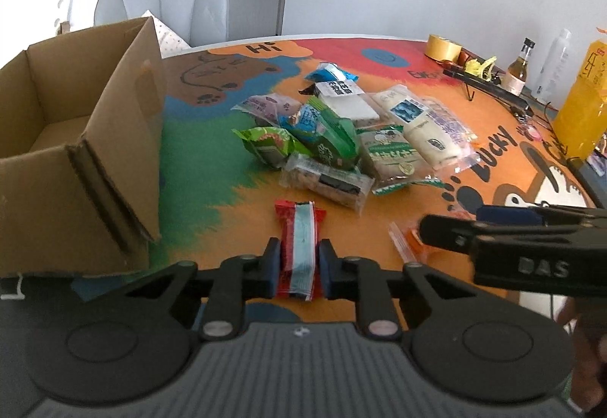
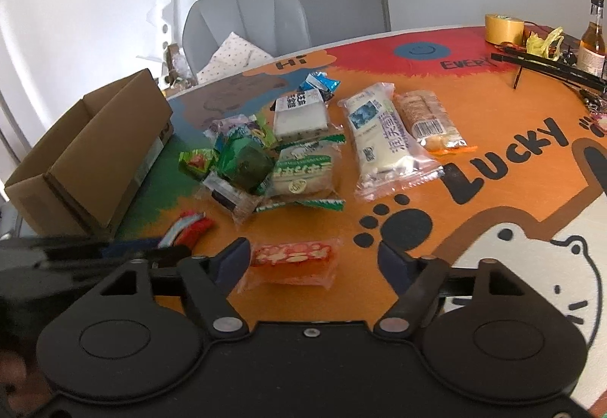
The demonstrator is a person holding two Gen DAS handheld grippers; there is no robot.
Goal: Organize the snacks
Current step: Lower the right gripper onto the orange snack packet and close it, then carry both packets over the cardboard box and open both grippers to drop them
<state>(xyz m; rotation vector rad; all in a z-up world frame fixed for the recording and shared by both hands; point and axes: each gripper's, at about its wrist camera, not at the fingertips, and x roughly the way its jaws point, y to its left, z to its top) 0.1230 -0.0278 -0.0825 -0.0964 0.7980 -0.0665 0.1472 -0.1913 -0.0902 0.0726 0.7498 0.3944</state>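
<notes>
My left gripper [image 1: 299,264] is shut on a red and light-blue snack bar [image 1: 299,247], held just above the table near the cardboard box [image 1: 87,152]. The bar also shows in the right wrist view [image 2: 189,228]. My right gripper [image 2: 315,258] is open around an orange snack packet [image 2: 292,262] that lies on the table between its fingers; the packet also shows in the left wrist view [image 1: 409,239]. A pile of snack packets [image 1: 326,141] lies mid-table, with a white bread pack [image 2: 383,141] and a biscuit pack [image 2: 428,118] beside it.
The open cardboard box [image 2: 95,160] stands at the table's left. At the far right are a tape roll [image 1: 444,46], a small bottle [image 1: 519,68], a yellow juice bottle [image 1: 584,103] and black tools [image 2: 546,67]. A grey chair [image 2: 246,19] stands behind the table.
</notes>
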